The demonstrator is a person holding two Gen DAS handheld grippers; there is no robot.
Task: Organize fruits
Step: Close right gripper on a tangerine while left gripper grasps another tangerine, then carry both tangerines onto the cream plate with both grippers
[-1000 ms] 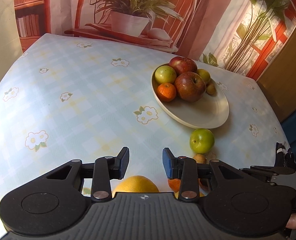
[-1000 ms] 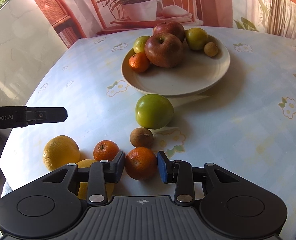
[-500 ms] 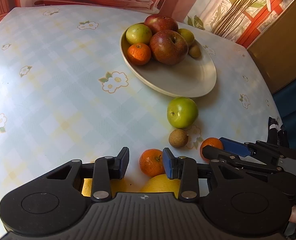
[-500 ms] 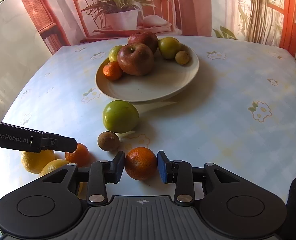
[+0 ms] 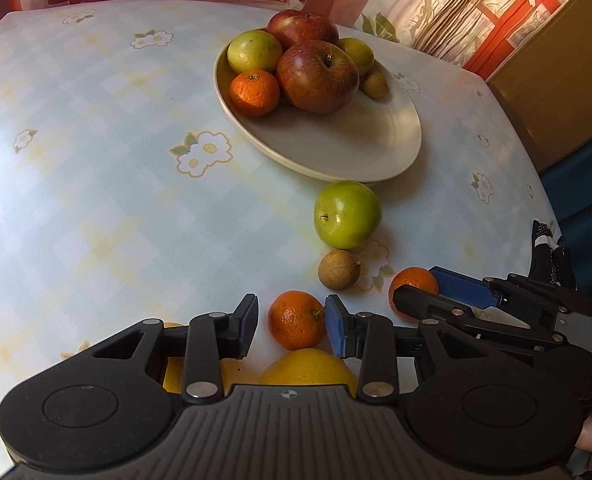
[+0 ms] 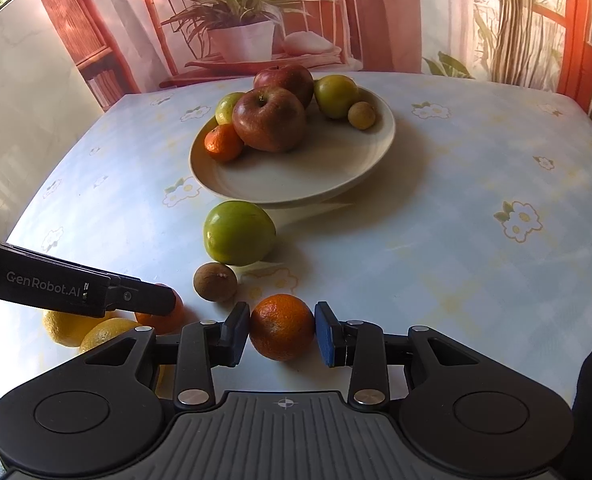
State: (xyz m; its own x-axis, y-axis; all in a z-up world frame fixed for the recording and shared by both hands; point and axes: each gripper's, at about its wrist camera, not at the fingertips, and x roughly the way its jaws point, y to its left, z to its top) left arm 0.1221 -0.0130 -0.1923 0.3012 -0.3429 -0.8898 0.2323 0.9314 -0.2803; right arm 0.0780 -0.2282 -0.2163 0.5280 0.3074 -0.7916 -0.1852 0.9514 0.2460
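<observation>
A cream plate (image 5: pixel 376 152) (image 6: pixel 296 184) holds two red apples, two green-yellow fruits, a mandarin and a small brown fruit. On the table lie a green apple (image 5: pixel 346 215) (image 6: pixel 238 233) and a brown fruit (image 5: pixel 339 269) (image 6: pixel 215 281). My left gripper (image 5: pixel 289 326) is open, with a mandarin (image 5: pixel 296 320) between its pads, touching the right one. My right gripper (image 6: pixel 281 334) brackets an orange (image 6: pixel 281 327) (image 5: pixel 414 282) with both pads at its sides. Lemons (image 6: pixel 75 326) lie at the left.
The table (image 5: pixel 95 160) has a pale blue flowered cloth. A yellow fruit (image 5: pixel 308 368) lies just under my left gripper. A printed backdrop with a plant (image 6: pixel 239 20) hangs behind the table. The table's right edge (image 5: pixel 544 200) is near my right gripper.
My left gripper has swung right and down over the loose fruit, so the mandarin now sits between its pads. My right gripper has stayed around the orange, shifting slightly.
</observation>
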